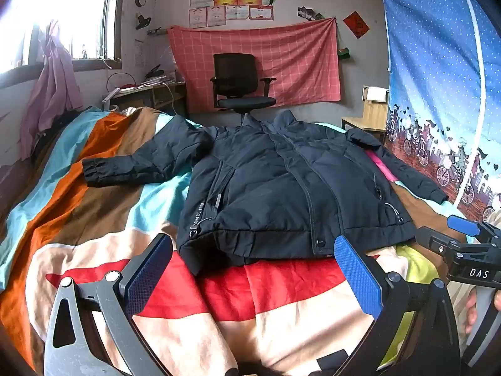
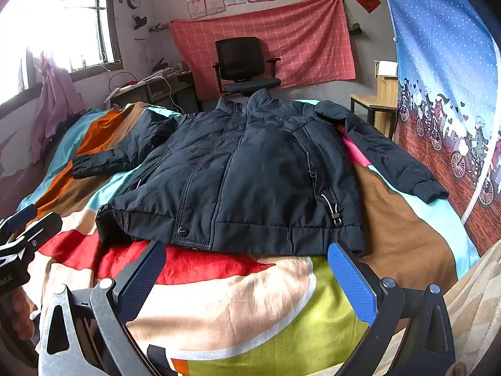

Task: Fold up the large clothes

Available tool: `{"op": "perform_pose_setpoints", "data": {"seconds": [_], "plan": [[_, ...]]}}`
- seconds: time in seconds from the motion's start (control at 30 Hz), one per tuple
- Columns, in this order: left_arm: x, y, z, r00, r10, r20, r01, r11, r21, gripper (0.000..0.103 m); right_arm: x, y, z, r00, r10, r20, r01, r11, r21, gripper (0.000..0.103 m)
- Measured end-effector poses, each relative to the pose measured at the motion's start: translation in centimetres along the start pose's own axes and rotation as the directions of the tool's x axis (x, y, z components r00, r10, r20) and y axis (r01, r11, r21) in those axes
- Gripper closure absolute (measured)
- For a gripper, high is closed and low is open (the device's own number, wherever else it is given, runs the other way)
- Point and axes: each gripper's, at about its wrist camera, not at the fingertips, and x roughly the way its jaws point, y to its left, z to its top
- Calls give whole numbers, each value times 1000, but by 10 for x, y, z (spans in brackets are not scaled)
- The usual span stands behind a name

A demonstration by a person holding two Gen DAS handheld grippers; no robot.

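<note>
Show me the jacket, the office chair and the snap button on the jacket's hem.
jacket (image 1: 269,188): left wrist view, on the front panel left of the zipper.
office chair (image 1: 235,70): left wrist view, on the mesh backrest.
snap button (image 2: 183,232): right wrist view, on the round stud at the hem.

Navy jacket (image 1: 275,185) on multicoloured striped bedspread (image 1: 94,169) (pink checked hanging (image 1: 260,59)).

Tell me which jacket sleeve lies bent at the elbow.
The left sleeve, toward the window side; the right sleeve runs straight out to its cuff.
</note>
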Motion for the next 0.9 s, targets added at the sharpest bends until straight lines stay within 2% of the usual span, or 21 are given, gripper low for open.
{"op": "perform_pose_setpoints", "data": {"seconds": [0.9], "plan": [[0, 0, 0, 1000, 4, -1, -4, 1000, 7, 2, 0, 0, 0, 1000, 2, 1, -2, 1000, 3, 0]]}}
